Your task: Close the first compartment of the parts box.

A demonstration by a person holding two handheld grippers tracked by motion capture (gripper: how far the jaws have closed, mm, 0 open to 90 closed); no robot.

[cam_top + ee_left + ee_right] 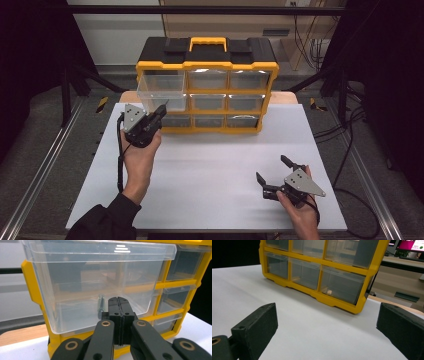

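Note:
A yellow and black organizer (207, 65) with clear drawers stands at the back of the white table (210, 165). Its top-left drawer (159, 90) is pulled out. In the left gripper view this drawer (75, 290) holds a small bolt (100, 305). My left gripper (162, 109) is shut with nothing between its jaws, and its tips (119, 300) sit at the lower front wall of the drawer. My right gripper (272, 168) rests low near the table's front right, open and holding nothing (327, 322). It faces the organizer's lower drawers (340, 285).
Metal rails run along both sides of the table. Cables lie on the floor at the right. A wooden board shows behind the organizer. Bare table stretches between the organizer and the right gripper.

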